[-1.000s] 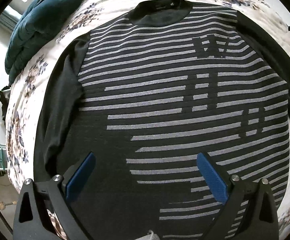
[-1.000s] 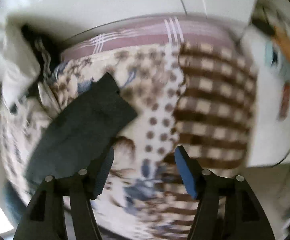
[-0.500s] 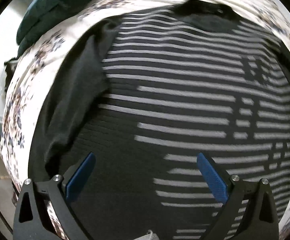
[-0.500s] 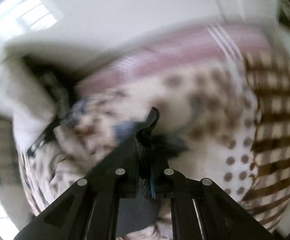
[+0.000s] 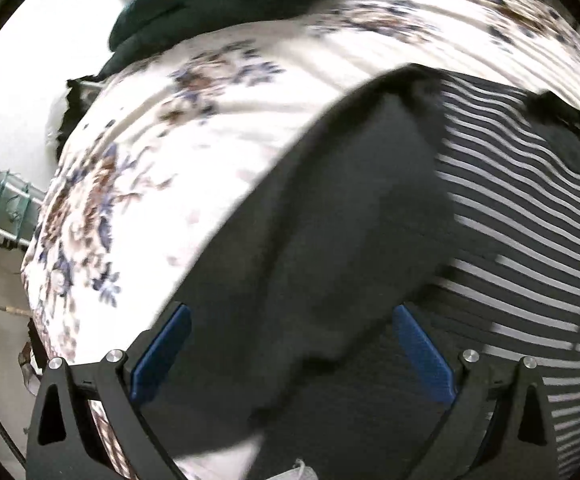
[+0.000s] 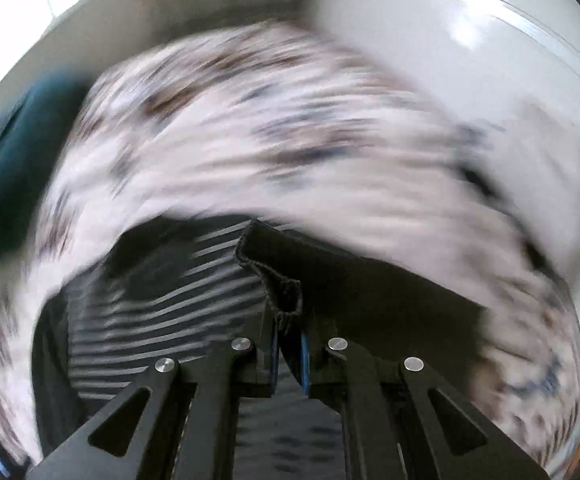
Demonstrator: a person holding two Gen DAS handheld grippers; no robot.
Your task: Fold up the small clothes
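Note:
A dark long-sleeved shirt with grey stripes lies spread on a floral bedspread. One plain dark sleeve runs diagonally under my left gripper, which hovers above it, open, with nothing between its blue pads. In the right wrist view my right gripper is shut on the cuff of the other dark sleeve, which is lifted over the striped body. That view is blurred by motion.
A dark teal blanket is piled at the far end of the bed. The bed's left edge drops to a pale floor with a small teal frame. White wall and cupboard stand beyond the bed.
My left gripper slid from the striped chest over to the plain sleeve and rolled. My right gripper closed on the other sleeve's cuff and swung it over the shirt.

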